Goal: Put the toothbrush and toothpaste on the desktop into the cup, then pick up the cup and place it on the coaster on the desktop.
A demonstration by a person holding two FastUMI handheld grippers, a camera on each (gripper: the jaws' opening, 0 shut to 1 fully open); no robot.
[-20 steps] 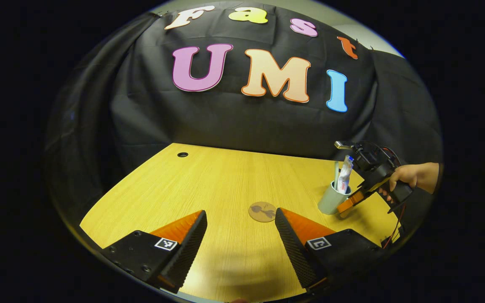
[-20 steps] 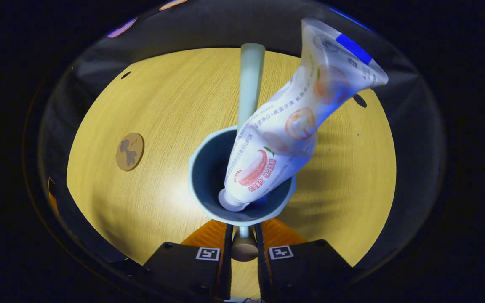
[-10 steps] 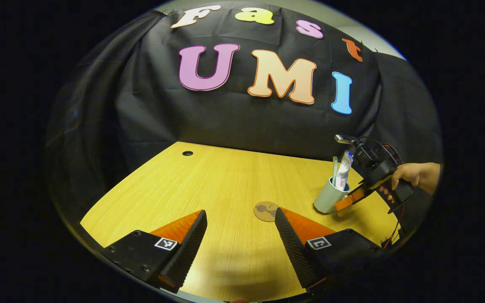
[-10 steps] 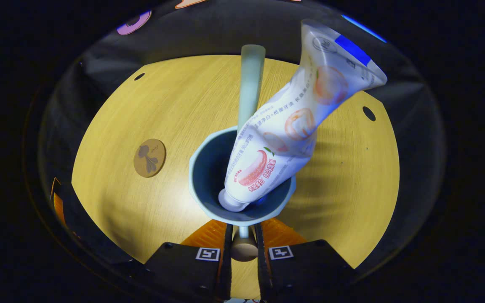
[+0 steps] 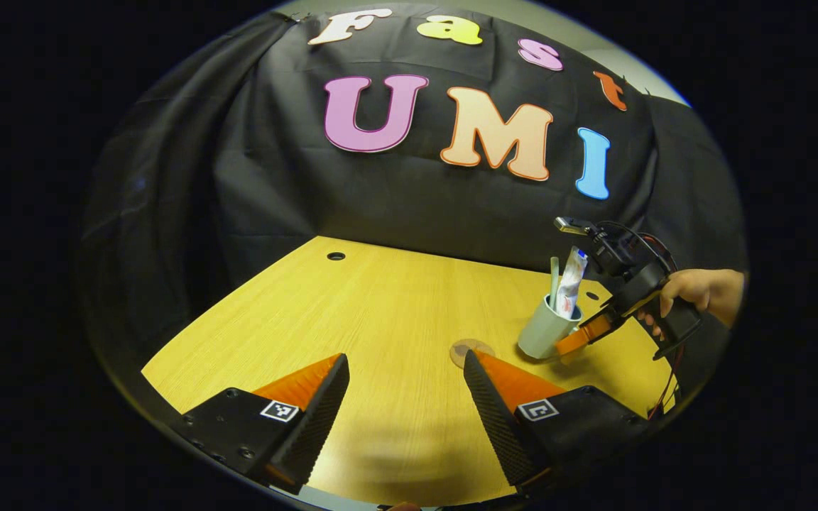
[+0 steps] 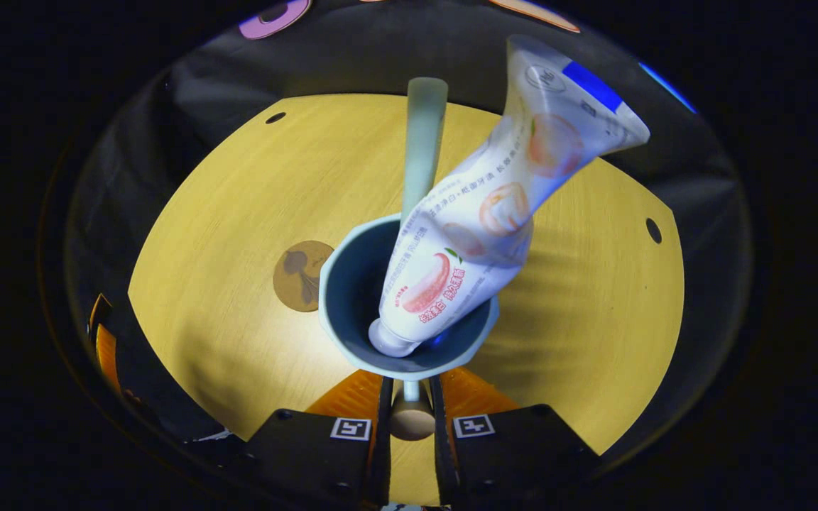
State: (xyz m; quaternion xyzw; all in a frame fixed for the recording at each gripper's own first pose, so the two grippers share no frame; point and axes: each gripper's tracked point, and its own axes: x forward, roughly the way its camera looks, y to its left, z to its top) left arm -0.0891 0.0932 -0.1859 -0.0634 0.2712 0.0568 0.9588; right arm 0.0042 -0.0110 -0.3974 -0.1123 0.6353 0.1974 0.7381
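Both toothbrush [image 6: 424, 135] and toothpaste [image 6: 483, 213] sit in the cup [image 6: 352, 298]; right gripper [image 6: 409, 397] pinches its handle, left gripper [image 5: 405, 397] spread; coaster [image 6: 301, 275] at nine o'clock awaits.

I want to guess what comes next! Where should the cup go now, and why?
Probably a little further toward the coaster, then down. The right gripper grips the cup by its handle, toothbrush and toothpaste inside, and the coaster lies just beside it.

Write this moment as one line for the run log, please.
phase: carrying | right gripper: shut on cup handle | toothbrush, toothpaste: in cup | coaster: beside cup | left gripper: open
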